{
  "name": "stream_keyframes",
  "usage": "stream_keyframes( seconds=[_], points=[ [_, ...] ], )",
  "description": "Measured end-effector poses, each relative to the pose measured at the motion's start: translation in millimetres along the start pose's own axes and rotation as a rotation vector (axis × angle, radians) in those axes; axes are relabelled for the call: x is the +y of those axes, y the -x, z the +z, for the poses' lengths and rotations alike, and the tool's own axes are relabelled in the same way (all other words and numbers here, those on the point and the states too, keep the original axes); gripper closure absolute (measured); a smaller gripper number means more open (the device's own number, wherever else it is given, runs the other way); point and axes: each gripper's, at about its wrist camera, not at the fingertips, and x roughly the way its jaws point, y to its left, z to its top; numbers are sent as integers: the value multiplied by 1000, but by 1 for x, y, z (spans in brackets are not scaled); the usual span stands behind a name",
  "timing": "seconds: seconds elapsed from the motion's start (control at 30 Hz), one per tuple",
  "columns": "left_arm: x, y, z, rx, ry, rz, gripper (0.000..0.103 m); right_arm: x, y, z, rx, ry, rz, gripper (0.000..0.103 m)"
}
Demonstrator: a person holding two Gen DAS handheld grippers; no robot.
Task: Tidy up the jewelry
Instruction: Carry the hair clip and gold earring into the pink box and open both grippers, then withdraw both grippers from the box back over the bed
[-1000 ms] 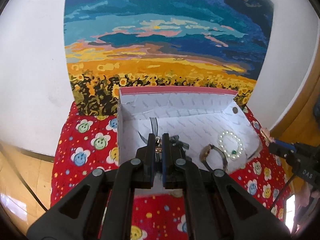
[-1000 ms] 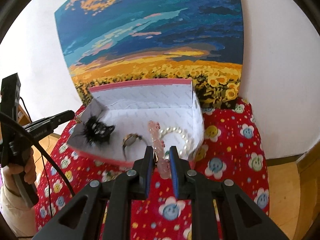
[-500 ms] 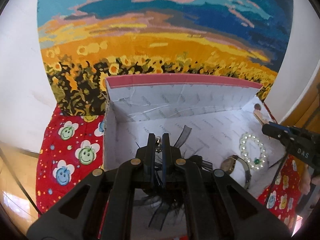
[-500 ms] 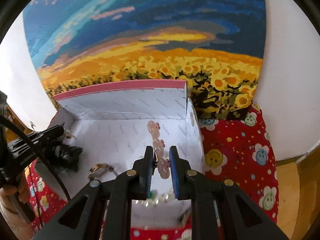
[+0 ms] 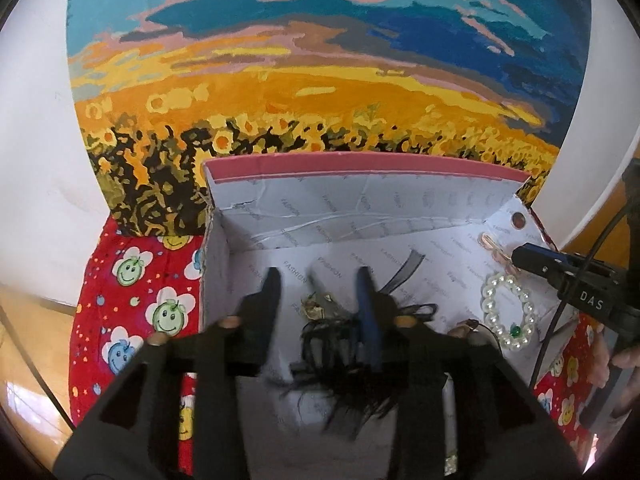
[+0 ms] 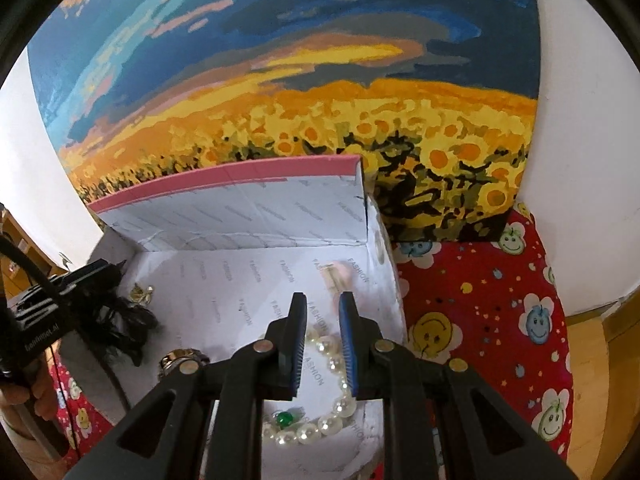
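An open box (image 5: 360, 168) with a pink rim and white lining holds the jewelry. My left gripper (image 5: 318, 276) hangs inside it and its jaws are opening. The black feathered hair piece (image 5: 340, 344) with a gold ornament lies loose on the floor between the fingers. My right gripper (image 6: 322, 298) stands slightly open at the box's right end. The pink clip (image 6: 338, 274) lies just past its fingertips, blurred. Below it a pearl bracelet (image 6: 332, 364) with a green bead rests on the floor, and a watch (image 6: 180, 360) lies to the left. The hair piece (image 6: 128, 320) lies under the left gripper (image 6: 100, 272).
The box sits on a red cloth with smiley flowers (image 5: 132, 308). A sunflower painting (image 5: 320, 80) leans on the white wall right behind it. A hand (image 6: 24, 396) holds the left gripper's handle, with cables trailing. Wooden floor shows at both sides.
Both grippers came down into the box. The left jaws went from shut to wide apart and let the hair piece go. The pink clip slid forward out of the right jaws.
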Motion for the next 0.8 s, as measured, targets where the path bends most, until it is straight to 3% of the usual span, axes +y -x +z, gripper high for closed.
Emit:
stream_keyframes(
  seconds=[0.33,0.8],
  points=[
    [-5,42,-5,-31,-15,-7,61,2,55,-12,-62,-15,37,72],
    [-13,107,-37,-28,-9,-16,60,33,131,-52,-112,17,65,71]
  ],
)
